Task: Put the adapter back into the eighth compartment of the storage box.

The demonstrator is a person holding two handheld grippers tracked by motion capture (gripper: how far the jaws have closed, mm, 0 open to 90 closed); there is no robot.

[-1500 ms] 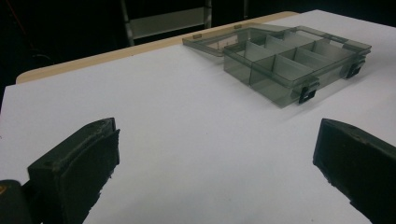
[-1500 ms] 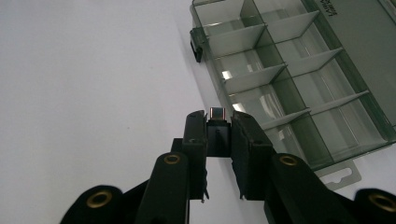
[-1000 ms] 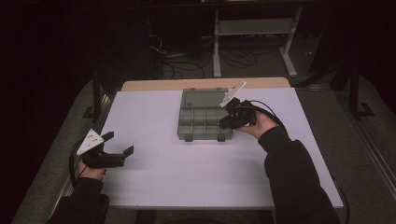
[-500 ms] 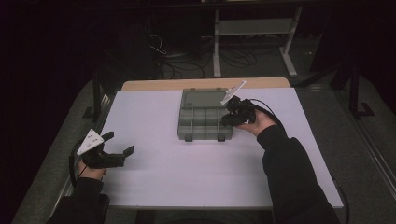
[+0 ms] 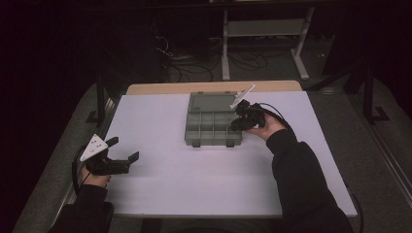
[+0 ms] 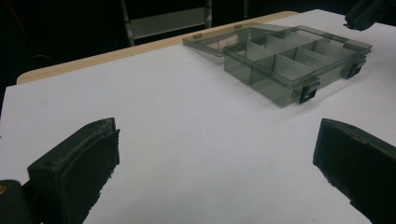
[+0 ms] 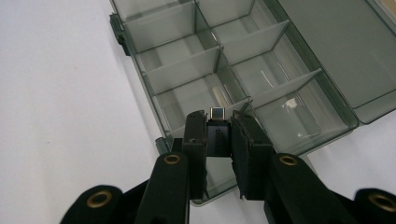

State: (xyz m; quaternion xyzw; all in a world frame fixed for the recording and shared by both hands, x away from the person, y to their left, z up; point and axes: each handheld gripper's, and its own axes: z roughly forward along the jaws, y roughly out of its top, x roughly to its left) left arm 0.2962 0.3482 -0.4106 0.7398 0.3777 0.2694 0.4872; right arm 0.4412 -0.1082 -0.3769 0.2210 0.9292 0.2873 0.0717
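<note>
The right tongs (image 7: 218, 135) clamp a small black adapter (image 7: 218, 134), metal plug pointing away, just over the near corner compartment of the open organizer box (image 7: 261, 60) on the white bench (image 7: 56, 116).

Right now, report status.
Right tool shut on small adapter, over open organizer box. Left tool open, apart. Nothing in the way.

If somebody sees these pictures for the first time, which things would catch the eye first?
First, the open grey compartment box near the far edge of the white table. Next, the right gripper above the box's right side, shut on a small black adapter. The left gripper rests open, far left.
</note>
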